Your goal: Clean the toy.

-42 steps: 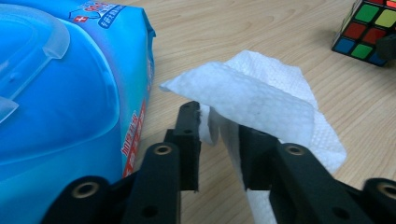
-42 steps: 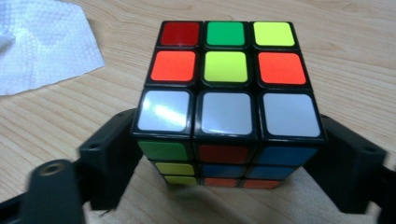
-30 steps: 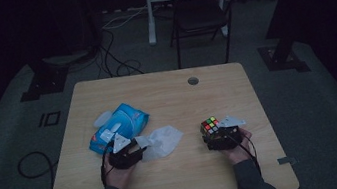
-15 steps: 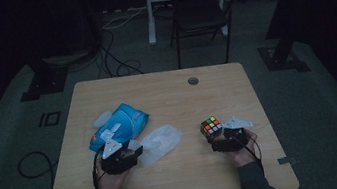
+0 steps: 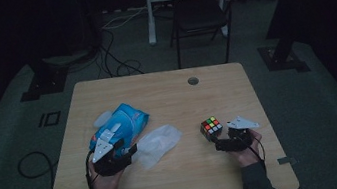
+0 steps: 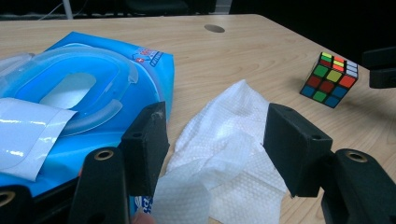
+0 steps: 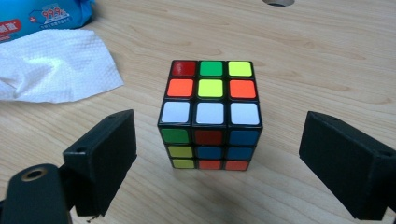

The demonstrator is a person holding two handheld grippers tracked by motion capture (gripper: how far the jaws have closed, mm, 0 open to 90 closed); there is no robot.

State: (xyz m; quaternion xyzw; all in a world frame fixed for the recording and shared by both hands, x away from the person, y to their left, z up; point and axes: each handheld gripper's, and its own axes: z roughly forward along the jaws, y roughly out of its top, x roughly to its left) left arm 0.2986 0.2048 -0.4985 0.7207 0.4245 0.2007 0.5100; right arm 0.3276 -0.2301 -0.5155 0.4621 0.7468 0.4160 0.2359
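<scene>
The Rubik's cube [image 7: 210, 114] is seen at 12 o'clock from the right gripper [image 7: 224, 156] — wide-open jaws flank it, untouching. The left gripper [image 6: 212, 140], jaws just opened, holds nothing — wet wipe [image 6: 233, 154] lies loose between.

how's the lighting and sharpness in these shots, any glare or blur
High view: dim, the room around the table nearly black, the cube small and soft. Left gripper view: brighter, glare on the wipe pack's plastic lid, the wipe sharp, near jaws slightly soft. Right gripper view: evenly lit, cube crisp, jaws a little blurred.
</scene>
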